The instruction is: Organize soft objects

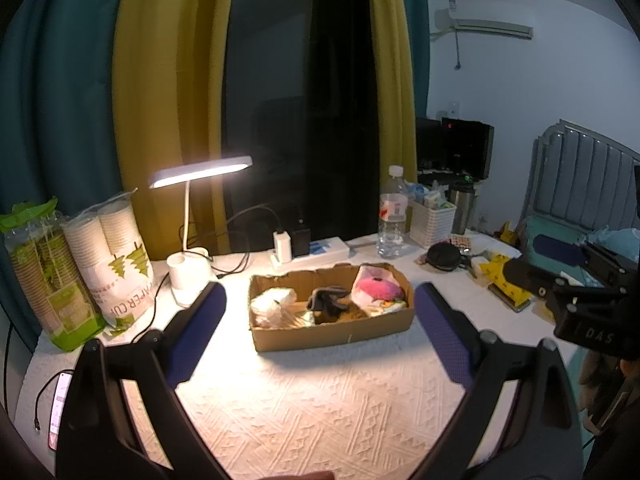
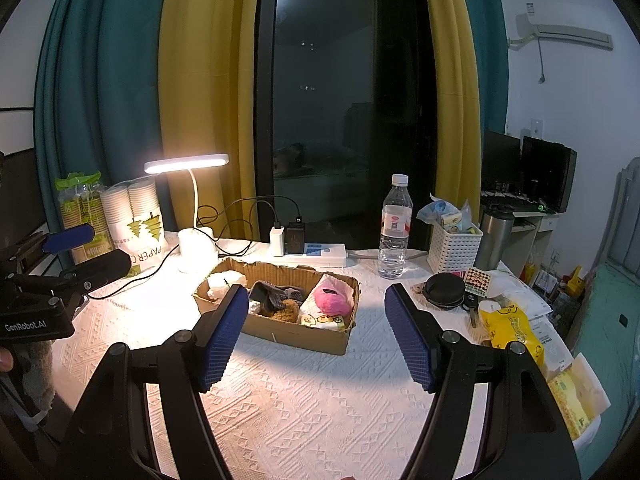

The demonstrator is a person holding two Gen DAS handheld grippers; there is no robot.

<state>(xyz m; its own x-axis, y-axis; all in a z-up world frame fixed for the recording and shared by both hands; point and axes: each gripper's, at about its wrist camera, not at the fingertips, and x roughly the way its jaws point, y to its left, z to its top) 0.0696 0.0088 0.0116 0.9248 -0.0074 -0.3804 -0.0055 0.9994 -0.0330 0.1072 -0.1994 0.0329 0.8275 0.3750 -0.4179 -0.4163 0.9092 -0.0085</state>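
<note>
A shallow cardboard box [image 1: 332, 334] [image 2: 296, 334] sits mid-table on the white textured cloth. Inside lie a white fluffy item [image 1: 272, 304] [image 2: 226, 282], a dark grey sock-like piece [image 1: 326, 300] [image 2: 276, 294], a brown fuzzy item [image 2: 286, 312] and a pink plush [image 1: 378, 288] [image 2: 330, 300] on a white cloth with yellow figures [image 2: 324, 321]. My left gripper [image 1: 320, 332] is open and empty, held in front of the box. My right gripper [image 2: 314, 336] is open and empty, also in front of the box. Each gripper shows at the edge of the other's view.
Behind the box stand a lit desk lamp [image 2: 188, 168], a power strip with chargers [image 2: 308, 250], a water bottle [image 2: 395, 228], a white basket [image 2: 454, 248] and a steel mug [image 2: 494, 236]. Paper cup packs [image 1: 116, 264] stand left. A black pouch [image 2: 444, 286] and yellow packets [image 2: 512, 330] lie right.
</note>
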